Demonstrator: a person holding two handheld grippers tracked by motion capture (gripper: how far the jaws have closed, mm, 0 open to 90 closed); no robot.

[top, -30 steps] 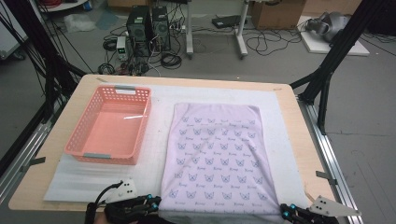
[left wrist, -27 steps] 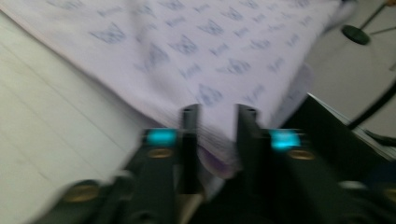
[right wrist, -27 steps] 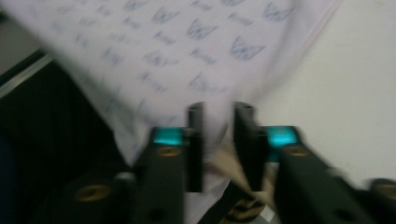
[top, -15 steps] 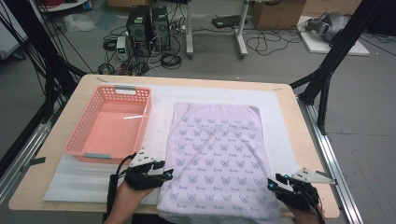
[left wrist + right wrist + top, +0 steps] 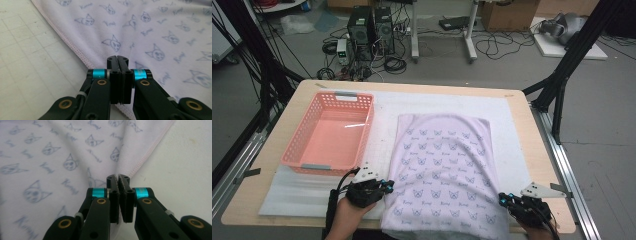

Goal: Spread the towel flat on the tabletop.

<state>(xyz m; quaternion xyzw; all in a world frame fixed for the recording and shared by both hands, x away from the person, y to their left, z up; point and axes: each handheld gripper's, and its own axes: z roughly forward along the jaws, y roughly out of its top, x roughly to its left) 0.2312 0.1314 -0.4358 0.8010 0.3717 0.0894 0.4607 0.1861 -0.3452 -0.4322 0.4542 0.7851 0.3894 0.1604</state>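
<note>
A lilac cloth (image 5: 444,170) printed with small blue cat faces lies flat on a white foam mat (image 5: 307,190), its near end hanging over the table's front edge. My left gripper (image 5: 388,187) sits at the cloth's left hem near the front. In the left gripper view its jaws are pressed together over the stitched hem of the cloth (image 5: 150,32). My right gripper (image 5: 503,199) is at the right hem near the front. In the right gripper view the cloth (image 5: 50,157) puckers up into its shut jaws.
A pink plastic basket (image 5: 319,166) with nothing in it stands on the mat to the left of the cloth, just beyond my left gripper. The wooden table (image 5: 252,205) ends close on both sides. Computers and cables lie on the floor behind.
Both grippers have moved forward from the table's near edge onto the cloth's side hems. The left one moved right to reach the hem.
</note>
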